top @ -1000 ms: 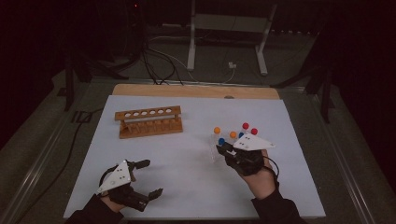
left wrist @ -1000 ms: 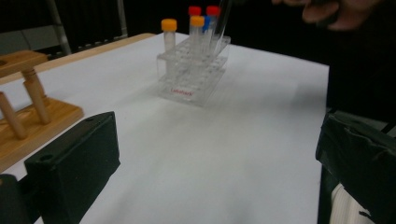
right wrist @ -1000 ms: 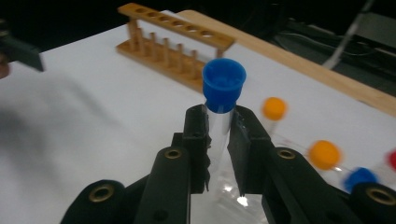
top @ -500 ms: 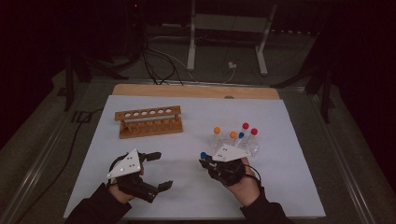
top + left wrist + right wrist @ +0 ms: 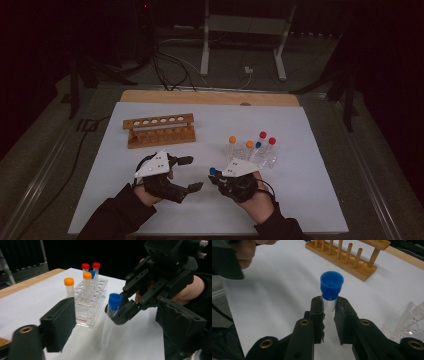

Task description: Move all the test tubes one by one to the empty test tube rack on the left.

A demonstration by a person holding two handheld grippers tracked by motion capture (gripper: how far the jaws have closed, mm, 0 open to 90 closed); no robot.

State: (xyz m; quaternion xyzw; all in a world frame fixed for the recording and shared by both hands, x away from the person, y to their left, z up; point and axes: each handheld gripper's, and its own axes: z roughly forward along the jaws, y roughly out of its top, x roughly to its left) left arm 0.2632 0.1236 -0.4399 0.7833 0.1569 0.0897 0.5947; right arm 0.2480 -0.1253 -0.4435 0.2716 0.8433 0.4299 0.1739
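The right gripper's [image 5: 216, 176] fingers [image 5: 317, 315] are clamped just below the cap of a blue-capped test tube [image 5: 331, 290], holding it above the worktop [image 5: 310, 150] between the two racks. The left gripper's [image 5: 192, 174] fingers [image 5: 60, 322], wide apart and empty, have just been closing towards it. Five capped tubes remain in the clear plastic rack [image 5: 88, 302]; the wooden rack [image 5: 160, 131] stands empty, so the transfer looks barely begun. White sheet over wooden worktop; dark room, cables, metal stand behind.

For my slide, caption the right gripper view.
Right gripper clamps a blue-capped tube before the wooden rack.
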